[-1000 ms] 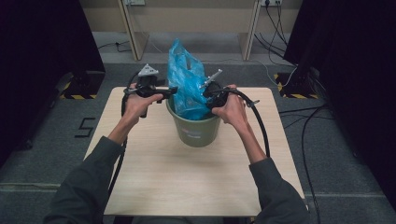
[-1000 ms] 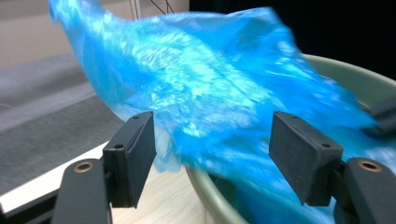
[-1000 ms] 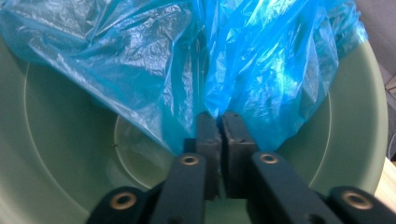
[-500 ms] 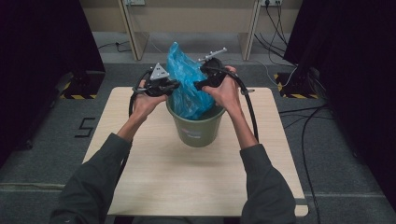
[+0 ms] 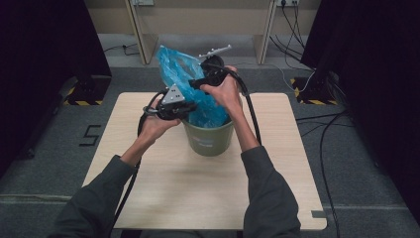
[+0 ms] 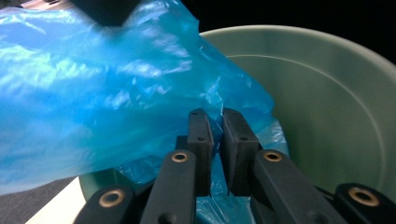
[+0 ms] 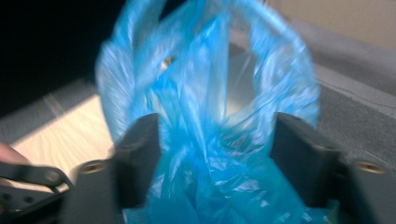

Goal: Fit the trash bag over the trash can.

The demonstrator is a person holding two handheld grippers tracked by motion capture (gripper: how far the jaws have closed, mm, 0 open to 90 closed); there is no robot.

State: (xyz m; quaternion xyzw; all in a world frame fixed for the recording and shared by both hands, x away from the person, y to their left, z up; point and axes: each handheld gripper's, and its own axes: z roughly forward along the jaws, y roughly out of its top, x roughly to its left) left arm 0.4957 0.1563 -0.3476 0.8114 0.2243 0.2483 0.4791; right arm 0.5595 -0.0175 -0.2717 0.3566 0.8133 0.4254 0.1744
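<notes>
A blue plastic bag (image 5: pixel 177 69) stands up out of a green bucket (image 5: pixel 208 141) on the wooden table (image 5: pixel 168 193). My left gripper (image 5: pixel 190 106) is at the bucket's left rim. In the left gripper view the left gripper (image 6: pixel 215 114) has just closed, then eased slightly, and pinches a fold of the bag (image 6: pixel 93 93) above the bucket's inner wall (image 6: pixel 327 102). My right gripper (image 5: pixel 194 84) is higher, beside the bag's upper part. The right gripper (image 7: pixel 217 123) has just opened wide, then drawn in a little. The bag (image 7: pixel 210 70) hangs loose and blurred between its jaws.
The bucket stands near the table's middle, towards the back. Black curtains close both sides. Cables (image 5: pixel 327 124) trail over the grey floor at right, and striped bases (image 5: pixel 81 101) sit by the table's far corners. Wooden furniture legs (image 5: pixel 141 34) stand behind.
The left gripper has moved right to the bucket rim and shut on the bag. The right gripper has risen, moved back and left, and opened. The bag's top now leans left.
</notes>
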